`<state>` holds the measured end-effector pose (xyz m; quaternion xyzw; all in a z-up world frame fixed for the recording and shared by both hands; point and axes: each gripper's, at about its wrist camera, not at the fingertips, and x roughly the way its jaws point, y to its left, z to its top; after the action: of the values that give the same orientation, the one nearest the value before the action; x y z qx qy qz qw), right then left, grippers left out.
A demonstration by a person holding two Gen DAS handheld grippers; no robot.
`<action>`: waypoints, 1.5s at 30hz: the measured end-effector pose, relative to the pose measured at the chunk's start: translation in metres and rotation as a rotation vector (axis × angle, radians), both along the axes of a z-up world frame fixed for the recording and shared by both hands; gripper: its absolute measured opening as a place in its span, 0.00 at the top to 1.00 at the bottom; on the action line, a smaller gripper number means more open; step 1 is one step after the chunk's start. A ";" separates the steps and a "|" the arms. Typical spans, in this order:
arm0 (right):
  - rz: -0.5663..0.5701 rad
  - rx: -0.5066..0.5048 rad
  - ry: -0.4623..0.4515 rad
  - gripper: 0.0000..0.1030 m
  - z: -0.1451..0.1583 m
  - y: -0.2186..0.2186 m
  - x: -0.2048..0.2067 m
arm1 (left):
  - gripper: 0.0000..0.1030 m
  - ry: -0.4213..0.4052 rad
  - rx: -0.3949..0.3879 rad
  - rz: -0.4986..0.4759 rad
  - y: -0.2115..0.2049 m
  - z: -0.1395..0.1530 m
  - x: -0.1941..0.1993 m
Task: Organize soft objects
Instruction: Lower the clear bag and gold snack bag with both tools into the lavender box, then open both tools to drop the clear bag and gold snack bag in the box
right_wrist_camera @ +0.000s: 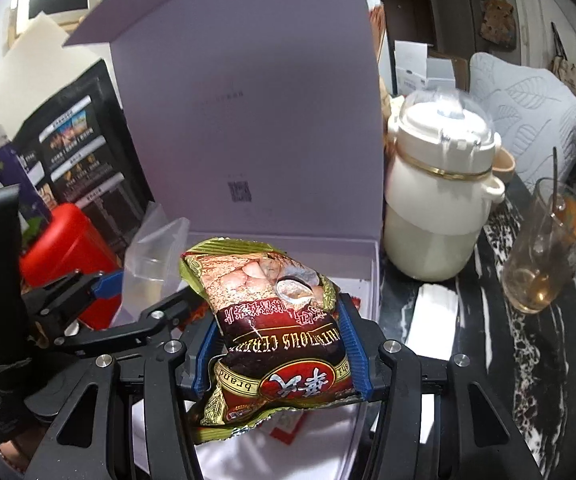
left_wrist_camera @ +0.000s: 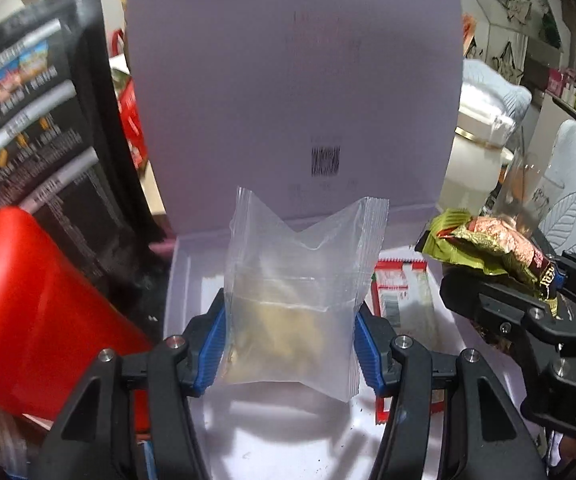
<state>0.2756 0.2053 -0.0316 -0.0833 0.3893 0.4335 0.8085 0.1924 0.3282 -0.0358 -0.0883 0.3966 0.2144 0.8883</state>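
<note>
Step in hand, as I read it: carrying two soft packets over the open box, abt to set them inside.

Left gripper [left_wrist_camera: 289, 344] is clamped on a clear, crinkly plastic pouch w/ pale yellowish contents [left_wrist_camera: 293, 300]; blue pads press both side edges, pouch stands upright btwn them, top flaring loose. It hangs over the floor of the white rectangular cardboard box w/ upright hinged lid [left_wrist_camera: 288, 80], left-centre of the tray.

Right gripper [right_wrist_camera: 280, 344] is clenched on a red-and-gold foil cereal sachet w/ green crimped edges [right_wrist_camera: 276, 320], squeezed crosswise so the foil buckles. It sits above the box's right half, near the right wall.

Already lying flat in the box: a red-and-white printed sachet [left_wrist_camera: 397, 300], on the floor btwn the two held items.

Around the box: red plastic container [left_wrist_camera: 28, 320] and black printed pouch [left_wrist_camera: 40, 128] on the left; cream lidded jug w/ gold band [right_wrist_camera: 435, 208] and clear glass tumbler w/ spoon [right_wrist_camera: 543, 248] on the right, on the dark marbled table [right_wrist_camera: 527, 360].

Next move prob. calls for: lower each packet till it rests on the box floor, clear of the flat sachet, then let go. Left pouch is floppy — expect it to slump once freed. Keep the two grippers apart; they're close side by side.
</note>
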 end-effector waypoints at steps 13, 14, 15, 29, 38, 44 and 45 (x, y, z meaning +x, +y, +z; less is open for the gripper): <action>-0.014 -0.056 -0.006 0.49 -0.006 0.002 0.003 | 0.46 0.132 -0.033 0.028 0.006 -0.017 0.008; -0.015 -0.057 -0.008 0.49 -0.005 0.001 0.003 | 0.46 0.142 -0.037 0.028 0.006 -0.018 0.008; -0.015 -0.059 -0.011 0.49 -0.004 0.001 0.002 | 0.46 0.152 -0.039 0.030 0.007 -0.020 0.010; -0.007 -0.086 -0.030 0.48 -0.002 0.002 -0.001 | 0.40 0.280 -0.034 0.045 0.006 -0.044 0.032; -0.017 -0.137 -0.007 0.35 -0.005 0.007 0.002 | 0.18 0.259 -0.075 0.019 0.004 -0.046 0.040; -0.022 -0.139 -0.040 0.33 0.005 0.000 -0.001 | 0.10 0.228 -0.060 0.011 -0.005 -0.035 0.041; -0.026 -0.141 -0.045 0.31 0.007 -0.002 -0.001 | 0.10 0.225 -0.058 0.009 -0.009 -0.033 0.042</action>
<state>0.2742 0.2035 -0.0249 -0.1446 0.4017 0.3927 0.8146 0.2340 0.3194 -0.0688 -0.0911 0.4993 0.2155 0.8342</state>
